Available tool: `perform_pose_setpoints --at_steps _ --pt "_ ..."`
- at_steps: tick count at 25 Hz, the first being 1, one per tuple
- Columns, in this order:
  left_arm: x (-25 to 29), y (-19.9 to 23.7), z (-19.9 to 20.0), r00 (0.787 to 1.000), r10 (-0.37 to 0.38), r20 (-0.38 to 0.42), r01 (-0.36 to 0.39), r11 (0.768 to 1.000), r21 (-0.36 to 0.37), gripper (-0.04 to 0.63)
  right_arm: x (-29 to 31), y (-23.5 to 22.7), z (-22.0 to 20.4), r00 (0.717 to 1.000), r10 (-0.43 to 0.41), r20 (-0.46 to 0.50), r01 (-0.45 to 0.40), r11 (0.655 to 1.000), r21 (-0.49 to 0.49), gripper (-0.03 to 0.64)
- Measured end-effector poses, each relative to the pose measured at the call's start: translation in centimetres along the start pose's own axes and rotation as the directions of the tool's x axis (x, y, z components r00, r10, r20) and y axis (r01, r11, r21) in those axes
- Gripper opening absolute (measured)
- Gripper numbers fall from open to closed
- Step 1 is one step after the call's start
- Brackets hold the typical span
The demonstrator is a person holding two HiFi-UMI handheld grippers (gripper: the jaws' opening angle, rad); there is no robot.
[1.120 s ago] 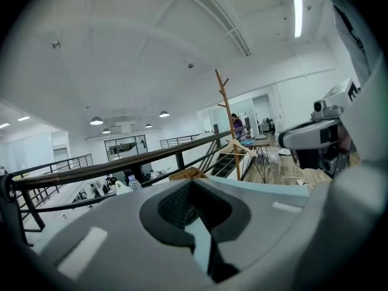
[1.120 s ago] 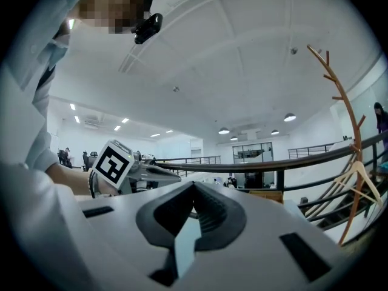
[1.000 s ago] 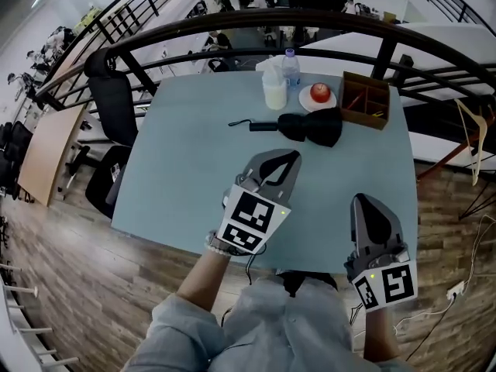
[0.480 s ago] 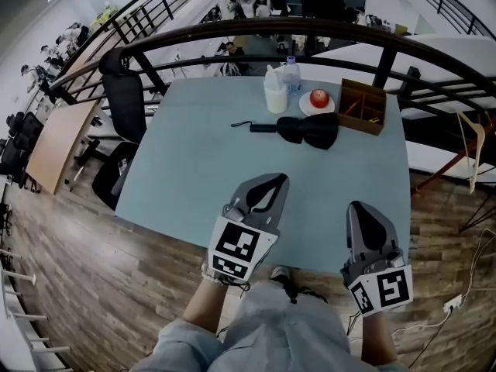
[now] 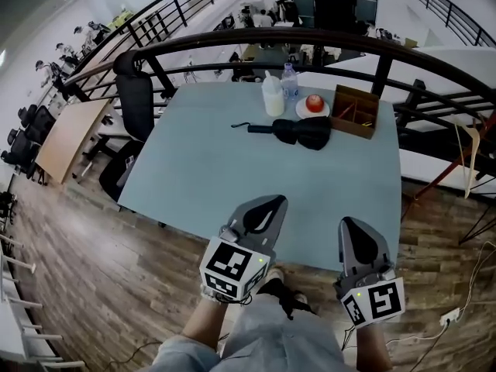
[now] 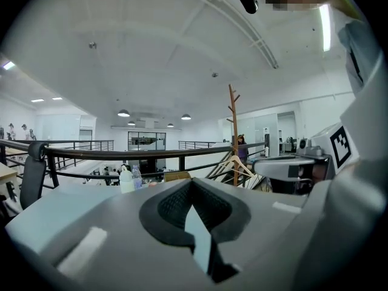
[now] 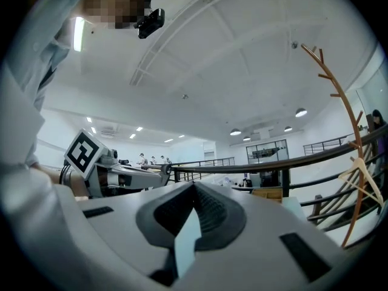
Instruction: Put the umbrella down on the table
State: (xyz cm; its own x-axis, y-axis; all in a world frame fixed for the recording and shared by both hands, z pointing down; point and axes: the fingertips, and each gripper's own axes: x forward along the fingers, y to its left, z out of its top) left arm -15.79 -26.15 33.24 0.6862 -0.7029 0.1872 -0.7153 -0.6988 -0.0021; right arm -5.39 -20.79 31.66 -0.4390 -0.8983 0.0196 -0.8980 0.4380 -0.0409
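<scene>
The black folded umbrella (image 5: pixel 301 132) lies on the pale blue-grey table (image 5: pixel 209 169) toward its far side, with its handle and strap pointing left. My left gripper (image 5: pixel 266 202) hovers over the table's near edge, shut and empty, well short of the umbrella. My right gripper (image 5: pixel 353 225) is beside it at the same edge, jaws together with nothing between them. In the left gripper view the left gripper (image 6: pixel 193 184) points level over the table. The right gripper (image 7: pixel 194 187) in the right gripper view also points level, and the left gripper shows at that view's left.
Behind the umbrella stand a white bottle (image 5: pixel 272 98), a water bottle (image 5: pixel 290 82), a red apple (image 5: pixel 315 102) on a plate and a wooden box (image 5: pixel 355 111). A black chair (image 5: pixel 136 104) is at the table's left, a dark railing (image 5: pixel 310 40) behind, and a coat rack (image 6: pixel 233 135) to the right.
Both grippers have drawn back toward the person, from over the table to its near edge. The umbrella stays where it lay.
</scene>
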Motion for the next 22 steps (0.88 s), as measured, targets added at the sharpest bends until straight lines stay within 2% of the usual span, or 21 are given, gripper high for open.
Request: perform_pose_setpoints --at_steps 5,10,22 --pt "-1.1 -2.5 0.2 1.0 0.011 0.004 -0.011 1.0 0.003 0.005 -2.0 0.4 -0.4 1.0 0.021 0.006 -0.021 1.0 0.008 -0.005" --pt "-1.7 -4.3 0.3 1.0 -0.024 -0.004 0.024 1.0 0.008 0.005 -3.4 0.9 0.0 1.0 0.016 0.021 -0.016 1.0 0.014 -0.005" --pt "-3.5 -3.9 1.6 0.997 -0.065 0.033 0.063 0.997 0.05 0.005 -2.4 3.5 2.1 0.998 -0.001 0.057 0.002 1.0 -0.02 -0.005"
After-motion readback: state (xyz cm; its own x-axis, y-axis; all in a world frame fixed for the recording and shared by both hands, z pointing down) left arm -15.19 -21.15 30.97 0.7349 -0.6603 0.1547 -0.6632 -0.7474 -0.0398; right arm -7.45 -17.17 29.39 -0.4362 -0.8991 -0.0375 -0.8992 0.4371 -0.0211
